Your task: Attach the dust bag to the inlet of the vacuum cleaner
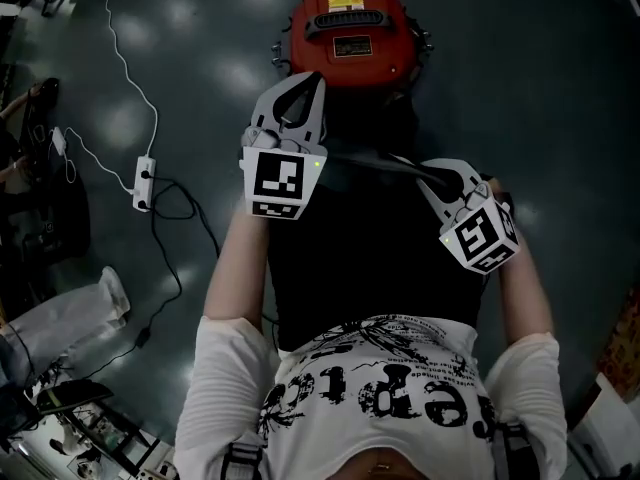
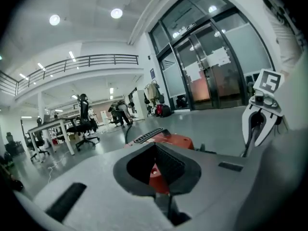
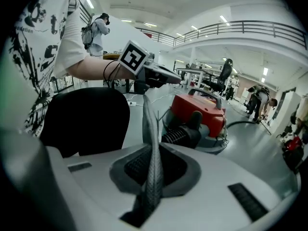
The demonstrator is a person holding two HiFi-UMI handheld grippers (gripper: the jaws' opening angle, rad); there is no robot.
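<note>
A black dust bag (image 1: 370,258) is being held mid-frame, its thin edge pinched by the right tongs (image 1: 435,180). The left tongs (image 1: 303,88) are closed on nothing. The red vacuum cleaner (image 1: 350,28) is standing at top centre. The step in hand is probably bringing the bag over; next, its opening needs aligning with the inlet.

White power strip (image 1: 143,182), black office chair (image 2: 84,115), glass doors (image 2: 211,71)
</note>
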